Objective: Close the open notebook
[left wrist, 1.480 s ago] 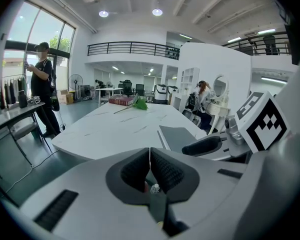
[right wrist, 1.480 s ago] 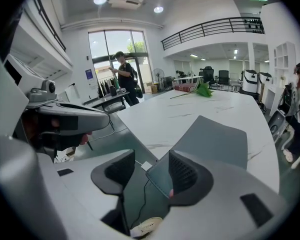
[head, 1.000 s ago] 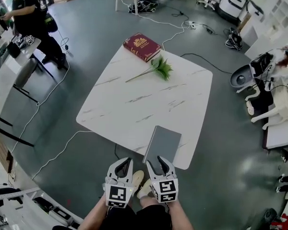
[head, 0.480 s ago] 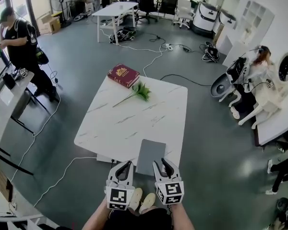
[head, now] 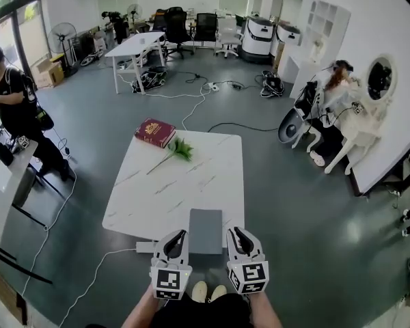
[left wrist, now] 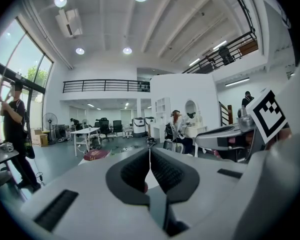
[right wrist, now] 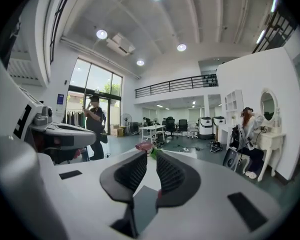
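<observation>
The grey notebook point(head: 206, 230) lies closed and flat at the near edge of the white marble table point(head: 157, 197). Both grippers are held level just in front of that edge, one on each side of the notebook and above it. My left gripper point(head: 177, 240) point(left wrist: 150, 156) has its pads together with nothing between them. My right gripper point(head: 235, 237) point(right wrist: 151, 156) shows a narrow gap, and its jaws are closing on nothing. Neither gripper touches the notebook.
A red book point(head: 155, 132) point(right wrist: 143, 146) and a green sprig point(head: 178, 149) lie at the table's far end. A person point(head: 10, 108) stands by a desk at the left, another sits at a white vanity point(head: 359, 118) at the right. Cables cross the grey floor.
Both grippers have lifted up from the notebook's near edge, and the view now takes in more of the room. The right jaws have narrowed. The notebook stays closed and still.
</observation>
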Demonstrator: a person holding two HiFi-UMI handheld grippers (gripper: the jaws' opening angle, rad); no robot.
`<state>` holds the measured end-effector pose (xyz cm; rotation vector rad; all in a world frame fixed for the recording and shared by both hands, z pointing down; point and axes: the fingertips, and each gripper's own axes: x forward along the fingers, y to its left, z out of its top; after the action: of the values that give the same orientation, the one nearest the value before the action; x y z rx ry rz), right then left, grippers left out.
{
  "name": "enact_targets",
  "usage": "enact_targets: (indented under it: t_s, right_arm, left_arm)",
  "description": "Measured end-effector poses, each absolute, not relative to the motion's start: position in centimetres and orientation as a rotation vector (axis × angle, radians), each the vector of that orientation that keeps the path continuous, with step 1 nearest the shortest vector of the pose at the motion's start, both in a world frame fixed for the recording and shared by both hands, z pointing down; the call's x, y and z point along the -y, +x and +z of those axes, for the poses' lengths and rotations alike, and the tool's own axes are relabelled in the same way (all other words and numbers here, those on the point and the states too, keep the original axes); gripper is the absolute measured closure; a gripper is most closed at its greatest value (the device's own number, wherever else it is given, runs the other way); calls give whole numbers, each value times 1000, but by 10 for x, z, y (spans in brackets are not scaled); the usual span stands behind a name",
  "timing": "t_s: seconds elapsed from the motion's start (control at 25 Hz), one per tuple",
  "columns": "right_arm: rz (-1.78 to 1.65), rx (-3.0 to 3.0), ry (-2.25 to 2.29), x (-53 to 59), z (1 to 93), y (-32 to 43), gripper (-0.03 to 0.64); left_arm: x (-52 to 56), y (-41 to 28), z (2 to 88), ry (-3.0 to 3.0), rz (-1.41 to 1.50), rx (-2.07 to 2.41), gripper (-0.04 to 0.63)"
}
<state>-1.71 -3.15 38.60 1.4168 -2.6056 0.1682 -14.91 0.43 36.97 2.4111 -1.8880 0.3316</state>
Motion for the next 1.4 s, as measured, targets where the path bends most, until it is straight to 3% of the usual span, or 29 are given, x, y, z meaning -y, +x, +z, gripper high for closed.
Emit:
enact_targets:
  t_s: [0.36,1.4]
  right_arm:
    - [142,2583,1551,-3,374,7,600]
    - [137,2588,1556,-17,375,11,600]
  left_arm:
    - [-27,-137,361,2482,331,1847,570]
    - [-41,-130,366,2483,347,1833,570]
